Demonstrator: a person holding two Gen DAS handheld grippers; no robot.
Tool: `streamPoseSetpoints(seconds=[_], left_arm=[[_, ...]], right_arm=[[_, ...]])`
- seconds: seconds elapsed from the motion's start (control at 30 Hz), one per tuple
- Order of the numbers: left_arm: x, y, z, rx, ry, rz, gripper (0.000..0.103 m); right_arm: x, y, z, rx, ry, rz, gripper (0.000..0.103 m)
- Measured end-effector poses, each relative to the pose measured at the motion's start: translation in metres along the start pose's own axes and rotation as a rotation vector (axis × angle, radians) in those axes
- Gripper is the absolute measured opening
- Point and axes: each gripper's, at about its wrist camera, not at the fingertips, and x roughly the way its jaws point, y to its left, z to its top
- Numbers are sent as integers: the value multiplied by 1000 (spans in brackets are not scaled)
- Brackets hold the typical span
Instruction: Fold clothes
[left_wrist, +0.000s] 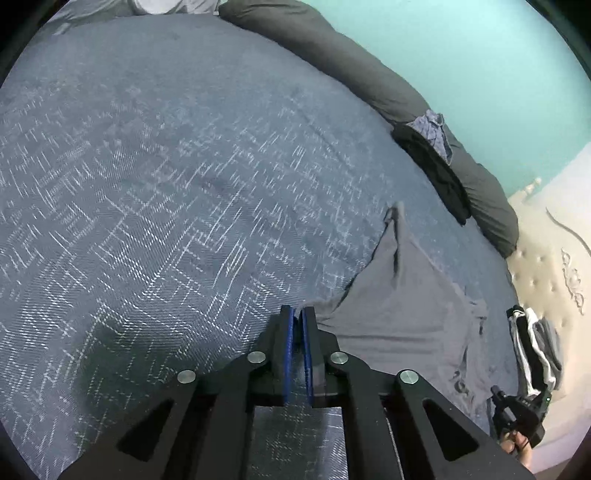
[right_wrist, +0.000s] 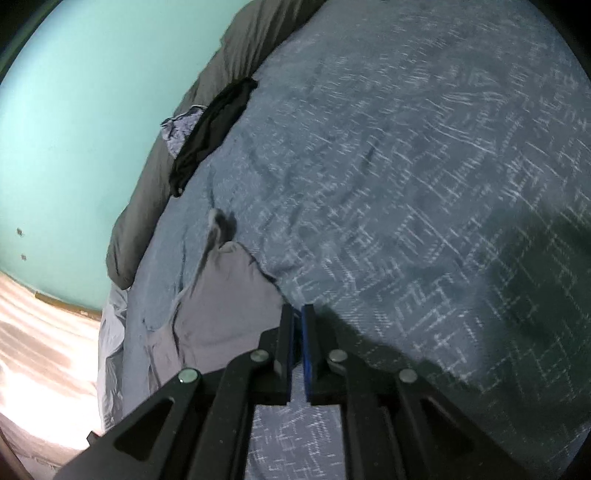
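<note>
The left tongs (left_wrist: 297, 314) stand narrowly parted, empty, at the grey garment's (left_wrist: 402, 306) edge on the bed (left_wrist: 166, 166); the right tongs (right_wrist: 297, 312) are nearly closed, any pinched cloth hidden.

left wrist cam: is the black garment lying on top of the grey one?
No, the black garment lies apart against the dark bolster at the bed's far edge, while the grey garment lies nearer by the claw.

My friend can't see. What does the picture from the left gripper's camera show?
The left gripper hovers over a blue patterned bedspread, its jaws slightly apart at the edge of a grey garment spread on the bed. A dark bolster and black clothes lie along a turquoise wall.
</note>
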Motion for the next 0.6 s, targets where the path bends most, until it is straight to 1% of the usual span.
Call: streamPoseSetpoints(seconds=[0.03, 0.07, 0.13, 0.17, 0.2, 0.23, 0.27, 0.43, 0.5, 0.6], left_arm=[[-5, -2, -1, 9, -12, 9, 29], [-9, -5, -2, 19, -20, 16, 37], [-16, -11, -6, 40, -30, 26, 37], [-17, -16, -9, 57, -29, 32, 37], [-18, -24, -13, 81, -21, 33, 37], [-17, -31, -17, 97, -11, 26, 37], [-15, -40, -20, 112, 3, 10, 37], [7, -100, -60, 240, 147, -121, 37], [16, -121, -75, 293, 188, -150, 37], [26, -137, -89, 350, 225, -159, 37]], right_arm=[[-2, -1, 0, 1, -5, -11, 6], [-5, -1, 0, 0, -14, -18, 6], [-12, 0, 0, -6, -35, -30, 12], [-15, 0, 0, -10, -44, -33, 22], [-18, 0, -1, -11, -52, -32, 27], [-21, 0, -1, -10, -58, -31, 30], [-23, -1, -2, -4, -62, -28, 30], [-28, 4, -8, -6, -48, 6, 30], [-27, 7, -11, -14, -35, 16, 30], [-25, 10, -14, -20, -14, 28, 30]])
